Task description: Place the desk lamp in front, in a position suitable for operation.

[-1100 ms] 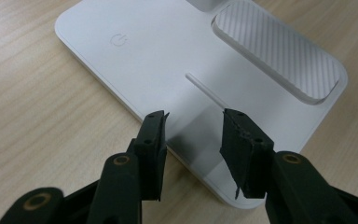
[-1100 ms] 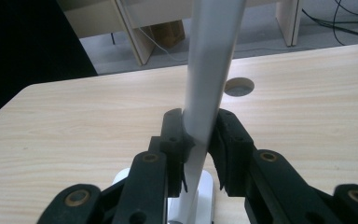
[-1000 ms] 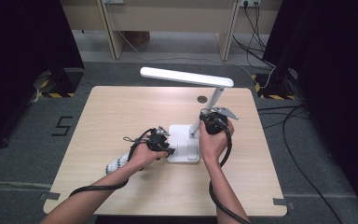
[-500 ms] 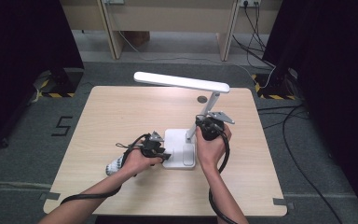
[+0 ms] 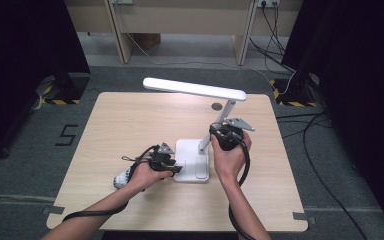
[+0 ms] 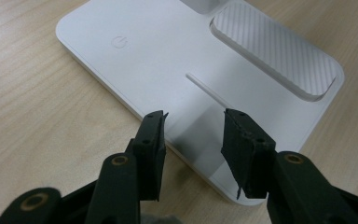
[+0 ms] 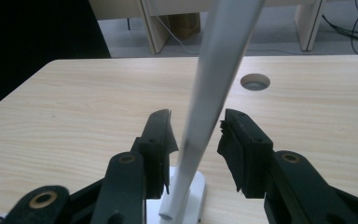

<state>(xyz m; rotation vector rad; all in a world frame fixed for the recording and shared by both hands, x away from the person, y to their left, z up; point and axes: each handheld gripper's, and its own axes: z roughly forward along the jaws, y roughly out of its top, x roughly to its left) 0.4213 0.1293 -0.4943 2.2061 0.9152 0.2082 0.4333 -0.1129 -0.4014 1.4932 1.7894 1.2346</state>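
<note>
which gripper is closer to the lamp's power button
Left. The left gripper hangs over the base's edge near the power button; the right gripper straddles the stem, higher up.

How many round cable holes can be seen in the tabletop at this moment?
1. The cable hole sits near the table's far edge, just behind the lamp's arm. The lamp's head covers part of the far edge, so another could be hidden.

Bright tabletop, dark bkgd, sharp.

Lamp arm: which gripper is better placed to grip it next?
Right. The right gripper already has the lamp arm between its open fingers, though not clamped. The left gripper is open low over the lamp base, away from the arm.
</note>
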